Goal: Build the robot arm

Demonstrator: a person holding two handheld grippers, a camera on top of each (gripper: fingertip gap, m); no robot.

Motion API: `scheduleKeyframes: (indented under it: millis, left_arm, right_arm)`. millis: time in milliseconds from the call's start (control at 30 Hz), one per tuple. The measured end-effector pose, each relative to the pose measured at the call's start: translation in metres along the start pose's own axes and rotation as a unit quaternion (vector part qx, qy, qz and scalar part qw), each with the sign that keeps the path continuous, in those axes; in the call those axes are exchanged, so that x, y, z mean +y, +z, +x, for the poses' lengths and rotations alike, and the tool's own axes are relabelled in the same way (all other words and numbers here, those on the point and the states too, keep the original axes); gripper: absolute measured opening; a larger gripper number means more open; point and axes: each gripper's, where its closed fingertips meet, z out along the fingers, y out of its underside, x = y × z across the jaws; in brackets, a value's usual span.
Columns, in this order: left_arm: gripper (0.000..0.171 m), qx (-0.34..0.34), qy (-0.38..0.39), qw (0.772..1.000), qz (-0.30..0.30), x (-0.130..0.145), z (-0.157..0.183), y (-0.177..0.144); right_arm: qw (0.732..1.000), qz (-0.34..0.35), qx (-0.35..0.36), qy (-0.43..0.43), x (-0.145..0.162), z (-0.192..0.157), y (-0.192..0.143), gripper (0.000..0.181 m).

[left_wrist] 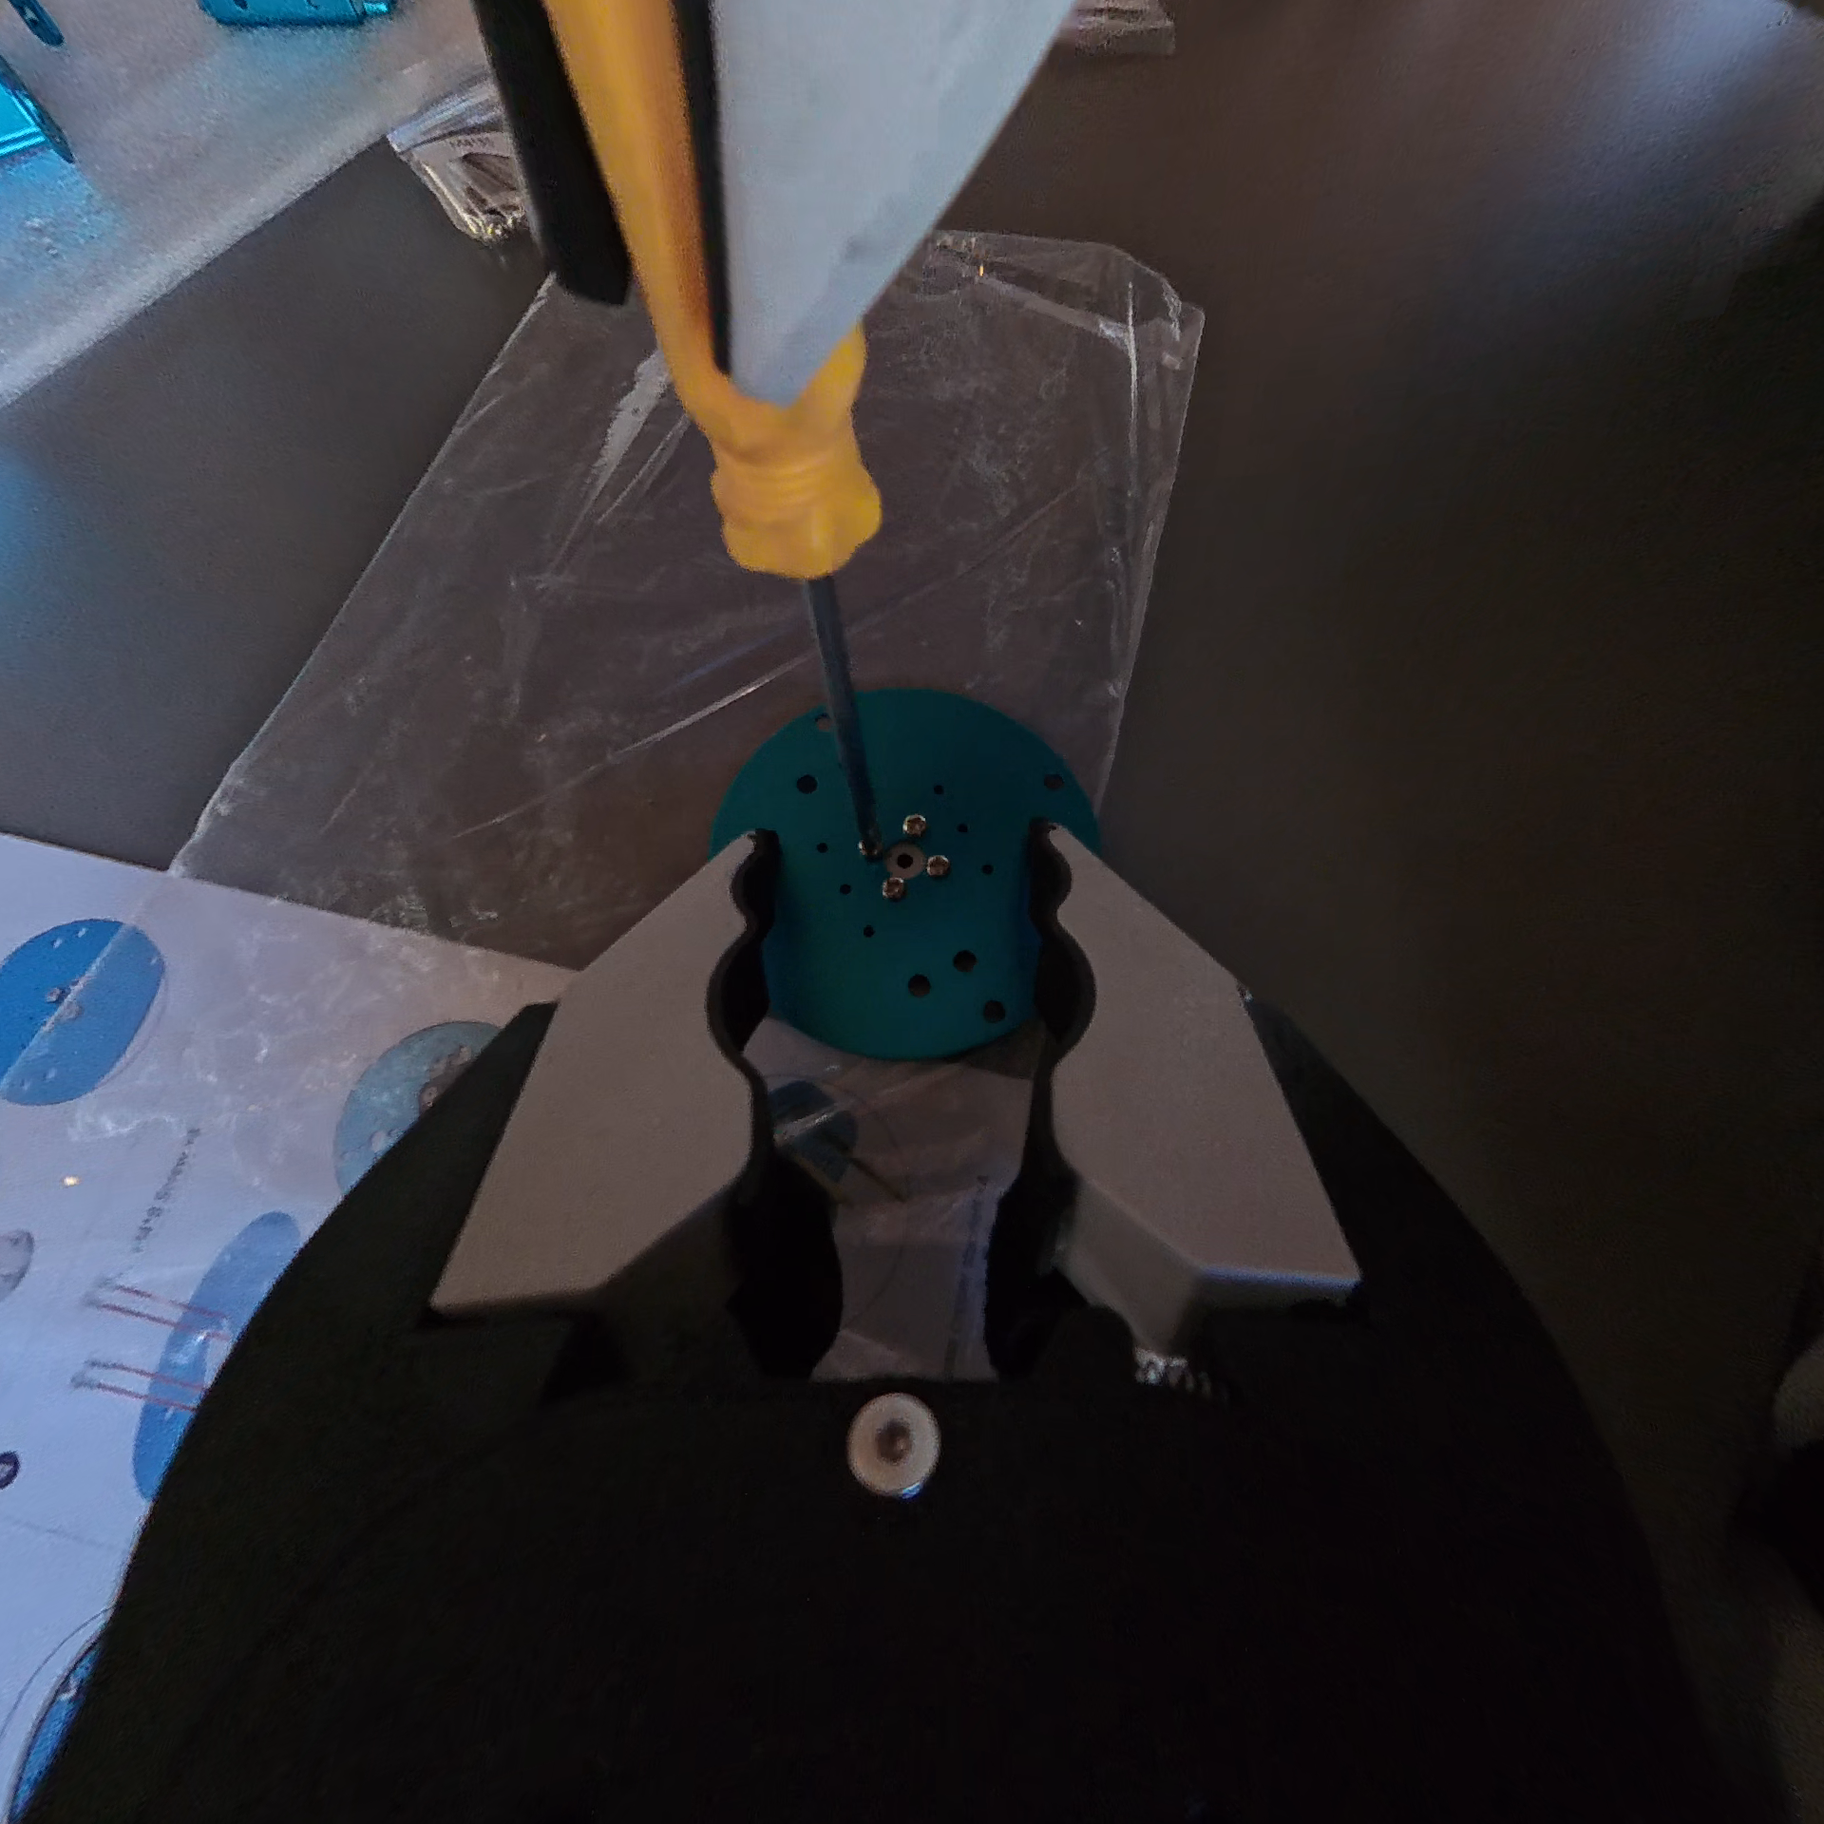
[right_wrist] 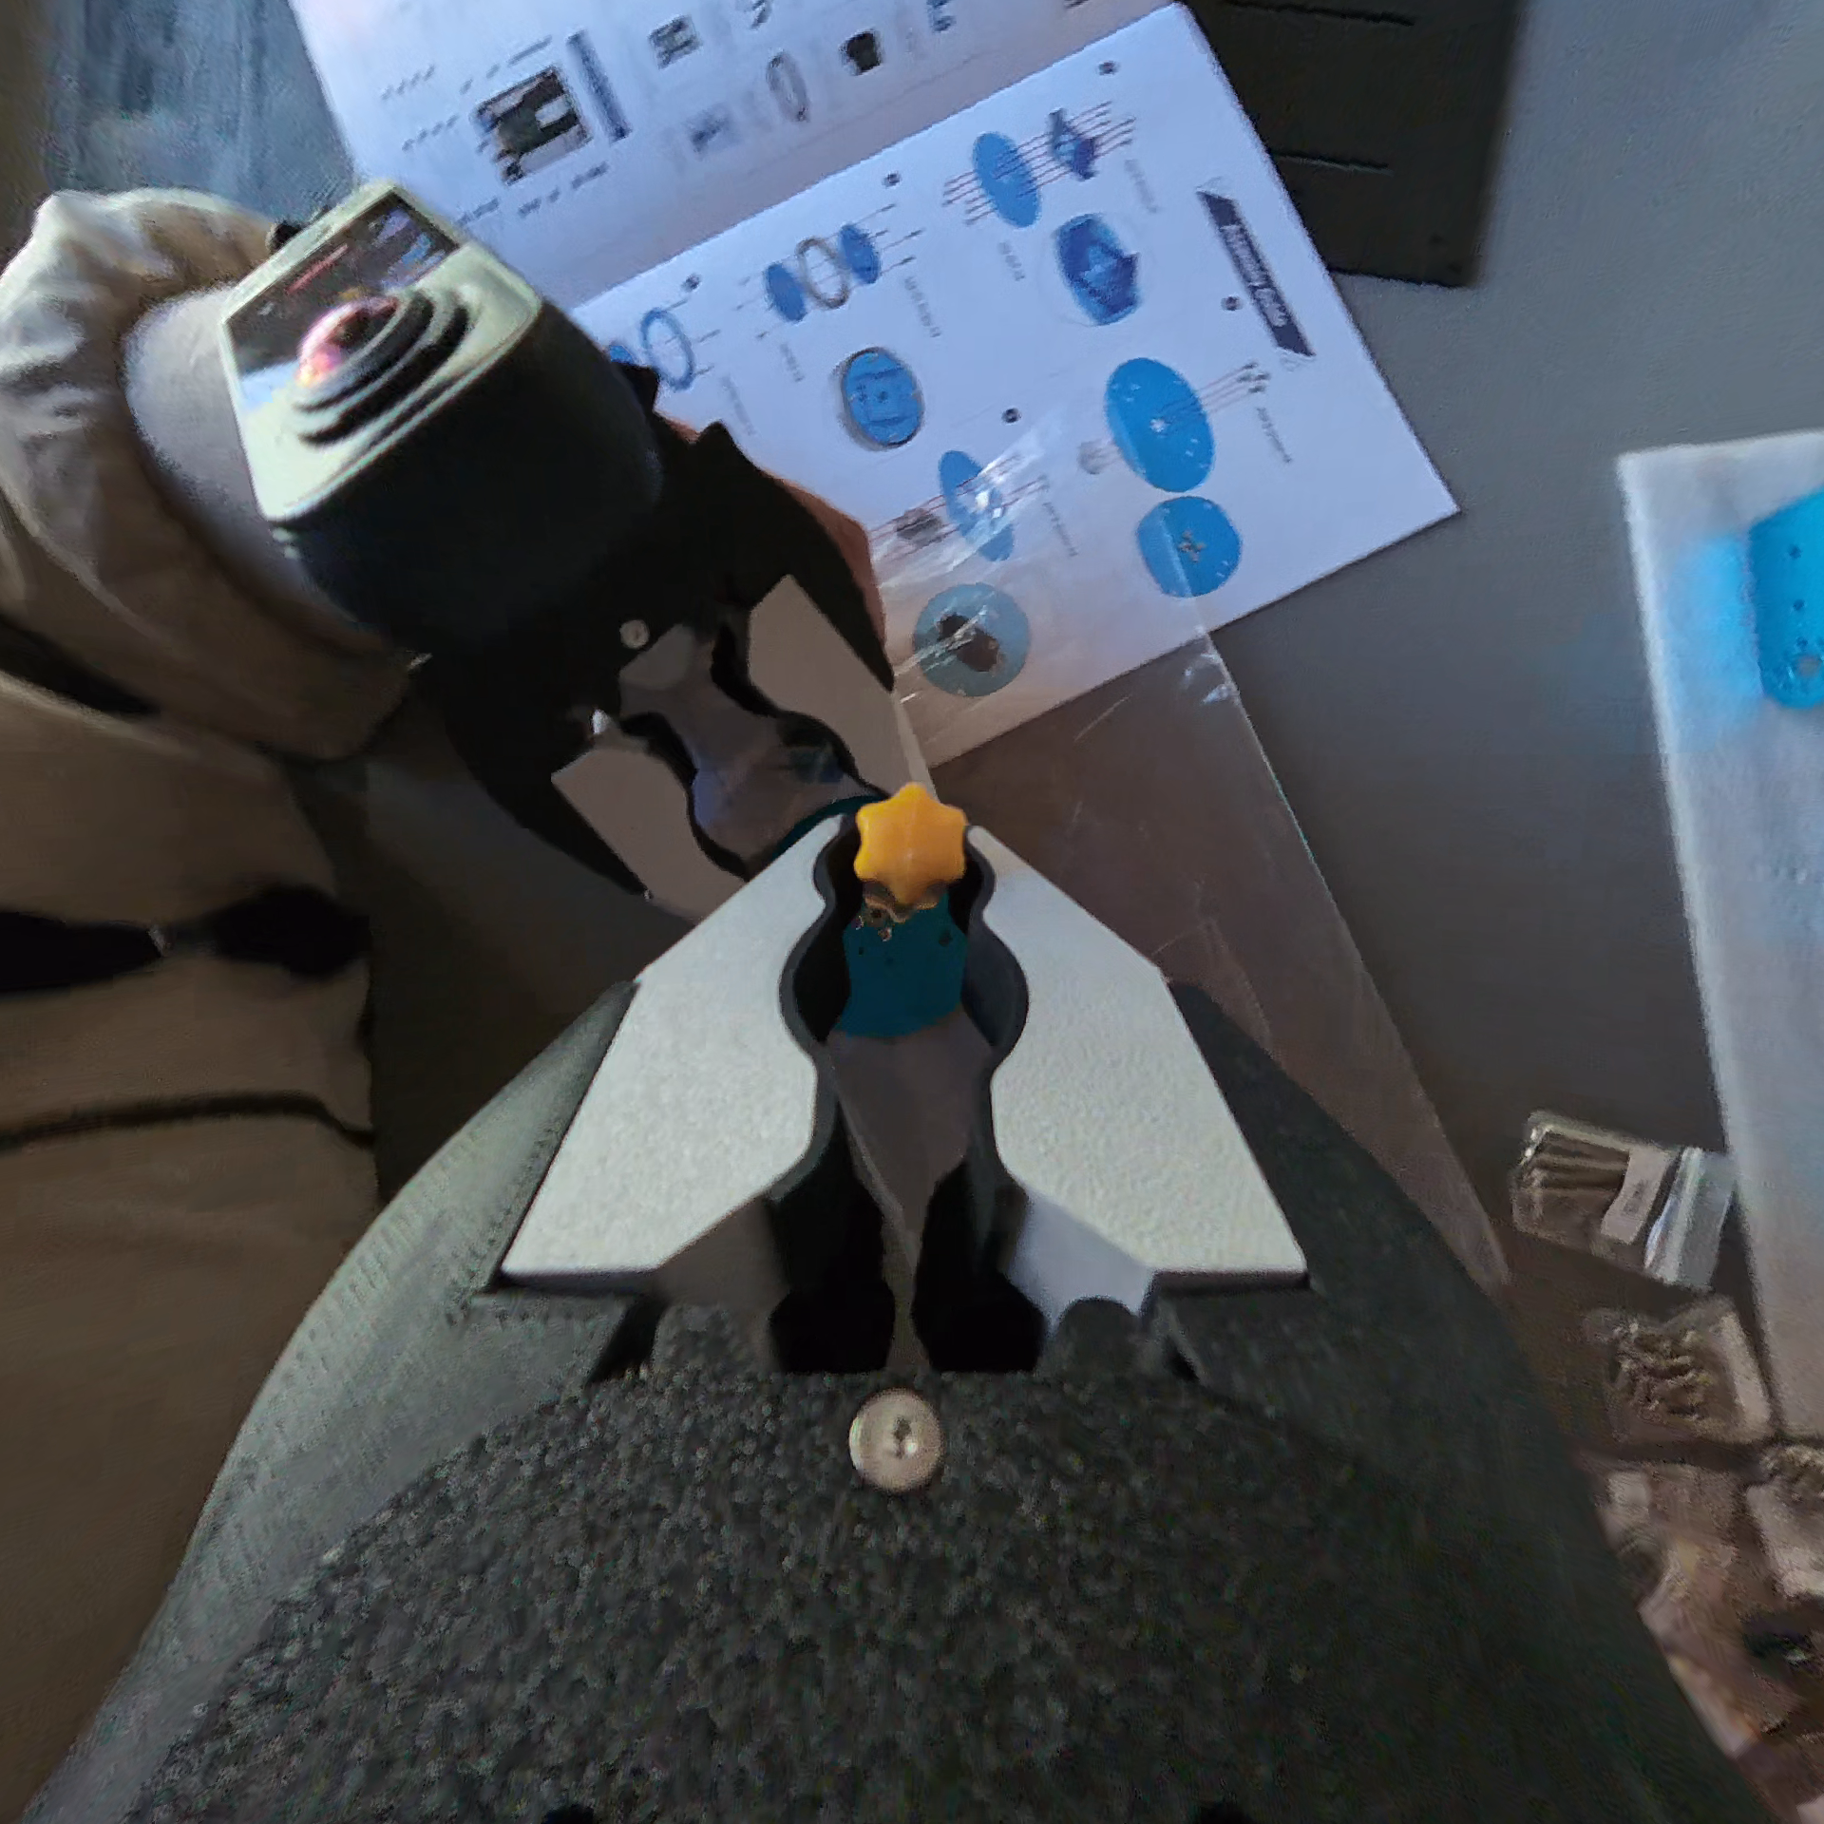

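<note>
A teal round disc [left_wrist: 918, 948] with many holes and several small screws around its centre hub lies on a clear plastic bag [left_wrist: 592, 642]. My left gripper [left_wrist: 900, 834] grips the disc by its two side edges. My right gripper [right_wrist: 903, 834] is shut on a yellow-handled screwdriver [right_wrist: 908, 844] and holds it nearly upright over the disc [right_wrist: 898, 977]. In the left wrist view the screwdriver [left_wrist: 790, 474] comes down from the top. Its blade tip rests on the screw left of the hub. The left gripper also shows in the right wrist view [right_wrist: 765, 780].
A printed instruction sheet [right_wrist: 987, 296] lies beyond the disc and shows at the left in the left wrist view [left_wrist: 197, 1036]. A white foam tray [right_wrist: 1727, 790] holds blue parts [right_wrist: 1786, 612]. Small bags of screws [right_wrist: 1619, 1214] lie at the right. A beige sleeve [right_wrist: 148, 888] is at the left. Tip to tip, the grippers are about 10 cm apart.
</note>
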Motion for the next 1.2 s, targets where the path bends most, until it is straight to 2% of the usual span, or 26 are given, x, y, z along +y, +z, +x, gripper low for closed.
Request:
scheduleKeyframes:
  millis: [200, 333, 567, 667, 767, 800, 867, 1000, 1100, 1200]
  left_arm:
    - [0.052, -0.004, 0.0, 1.0, 0.0, 0.0, 0.0, 0.001]
    - [0.051, -0.004, 0.001, 1.0, 0.0, -0.001, 0.0, 0.001]
    - [0.041, -0.004, 0.006, 1.0, 0.003, -0.003, 0.004, 0.0]
    - [0.041, -0.024, -0.01, 0.999, 0.029, -0.011, -0.004, -0.004]
    - [0.028, -0.038, -0.012, 0.997, 0.067, -0.025, -0.008, -0.01]
    - [0.018, -0.044, -0.013, 0.996, 0.078, -0.03, -0.009, -0.011]
    - [0.004, -0.046, -0.012, 0.995, 0.093, -0.034, -0.01, -0.012]
    - [0.004, -0.038, -0.029, 0.994, 0.101, -0.035, -0.011, -0.011]
    - [0.004, -0.031, -0.035, 0.994, 0.1, -0.035, -0.012, -0.011]
    - [0.004, -0.027, -0.03, 0.994, 0.099, -0.035, -0.013, -0.01]
  right_arm:
    - [0.991, 0.036, 0.093, 0.093, 0.002, 0.003, -0.002, 0.017]
    - [0.984, 0.038, 0.128, 0.121, 0.004, 0.005, -0.003, 0.017]
    - [0.985, 0.032, 0.117, 0.12, 0.003, 0.002, -0.002, 0.017]
    - [0.987, 0.026, 0.114, 0.11, 0.002, 0.0, -0.001, 0.016]
    - [0.988, 0.022, 0.114, 0.102, 0.001, -0.001, 0.0, 0.017]
    - [0.988, 0.024, 0.112, 0.102, 0.0, -0.001, 0.0, 0.016]
    - [0.989, 0.028, 0.106, 0.104, 0.0, 0.001, 0.0, 0.016]
    - [0.994, 0.054, 0.069, 0.065, -0.004, -0.001, 0.002, 0.017]
    - [0.992, 0.12, -0.016, -0.026, -0.007, -0.011, 0.003, 0.038]
    - [0.964, 0.223, -0.08, -0.118, -0.006, -0.007, -0.003, 0.044]
